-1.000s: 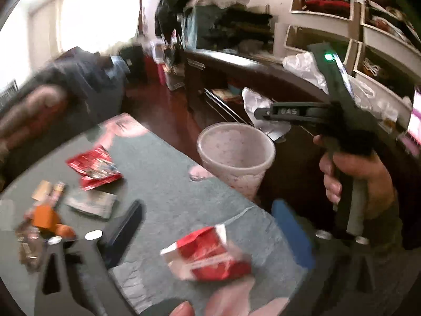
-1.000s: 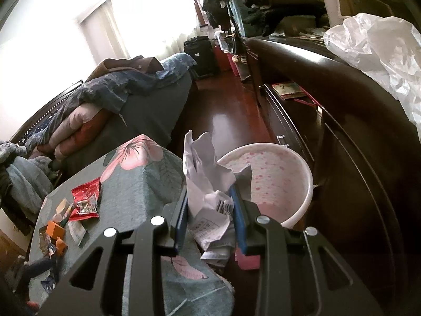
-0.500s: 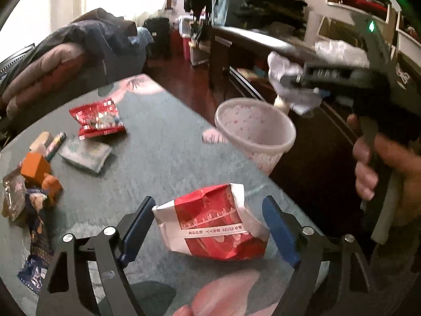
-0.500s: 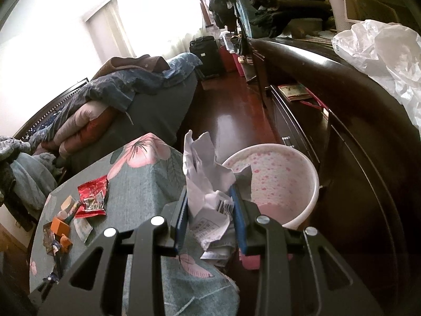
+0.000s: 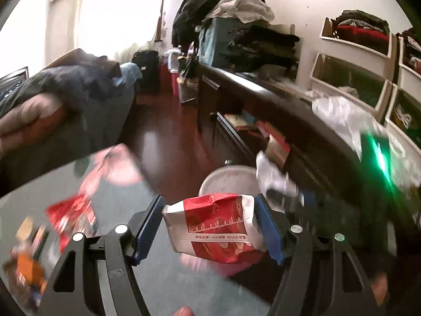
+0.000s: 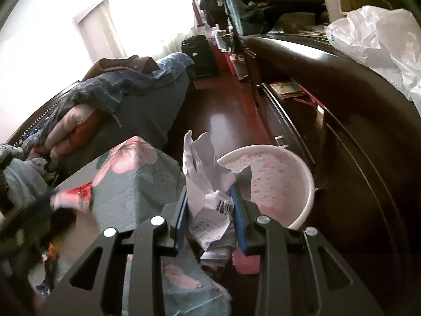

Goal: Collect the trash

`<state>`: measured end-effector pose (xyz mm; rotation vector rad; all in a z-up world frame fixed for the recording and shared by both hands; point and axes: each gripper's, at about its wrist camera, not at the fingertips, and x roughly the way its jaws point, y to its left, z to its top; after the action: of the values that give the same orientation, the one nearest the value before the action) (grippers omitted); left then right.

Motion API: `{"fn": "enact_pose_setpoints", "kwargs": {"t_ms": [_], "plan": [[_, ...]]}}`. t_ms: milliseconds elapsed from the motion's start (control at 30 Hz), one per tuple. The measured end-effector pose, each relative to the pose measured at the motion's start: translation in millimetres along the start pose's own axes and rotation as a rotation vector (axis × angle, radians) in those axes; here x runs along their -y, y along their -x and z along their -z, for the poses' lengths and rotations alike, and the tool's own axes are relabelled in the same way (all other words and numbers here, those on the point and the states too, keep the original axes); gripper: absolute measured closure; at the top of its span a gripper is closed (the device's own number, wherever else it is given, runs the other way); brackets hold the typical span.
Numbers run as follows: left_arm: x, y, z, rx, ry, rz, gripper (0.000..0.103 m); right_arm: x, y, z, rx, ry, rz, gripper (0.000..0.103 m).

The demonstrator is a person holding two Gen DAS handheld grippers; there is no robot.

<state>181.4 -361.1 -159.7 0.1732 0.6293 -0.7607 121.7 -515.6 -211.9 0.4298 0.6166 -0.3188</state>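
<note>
Blurring smears most of the left wrist view: the table (image 5: 136,276) and the small litter at its left edge are streaks of red, orange and tan, too soft to count, and only one red wrapper (image 5: 72,214) there reads as a separate thing. The left gripper (image 5: 209,226) has just been closing its jaws, which now clamp one red and white paper bag (image 5: 218,229) between the two blue pads, lifted off the table with the pink bin (image 5: 226,176) behind it; the bag hides the bin's near rim. A fingertip (image 5: 184,311) is cut off at the bottom edge. In the right wrist view the right gripper (image 6: 210,214) is clenched on one wad of crumpled white paper (image 6: 208,184) with a barcode showing, held just beside the bin's (image 6: 302,205) rim, partly over its mouth; the wad covers the bin's left side. The bin's inside shows only pink speckles. The bag appears again at the left of this view as a red and white blur. One white plastic bag (image 6: 379,42) lies on the dark sideboard (image 6: 342,105), cut off by the frame's right edge. Two grippers, one bin, one table.
</note>
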Motion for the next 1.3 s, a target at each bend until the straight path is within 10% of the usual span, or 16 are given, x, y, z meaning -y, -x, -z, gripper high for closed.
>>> {"fn": "enact_pose_setpoints", "kwargs": {"t_ms": [133,300,500,1300], "plan": [[8.1,-58.0,-31.4,-0.036,0.016,0.020,0.032,17.2,-26.3,-9.0,-0.010,-0.013,0.049,0.071],[7.7,-131.0,-46.1,-0.136,0.062,0.037,0.005,41.9,-62.6,-17.5,-0.033,-0.042,0.087,0.066],[-8.7,-159.8,-43.0,-0.193,0.180,0.071,0.004,67.0,-89.5,-14.9,-0.071,-0.084,0.104,0.059],[-103.3,74.1,19.6,-0.078,0.231,-0.195,0.004,-90.2,24.8,19.5,-0.039,0.085,-0.046,0.021]]}}
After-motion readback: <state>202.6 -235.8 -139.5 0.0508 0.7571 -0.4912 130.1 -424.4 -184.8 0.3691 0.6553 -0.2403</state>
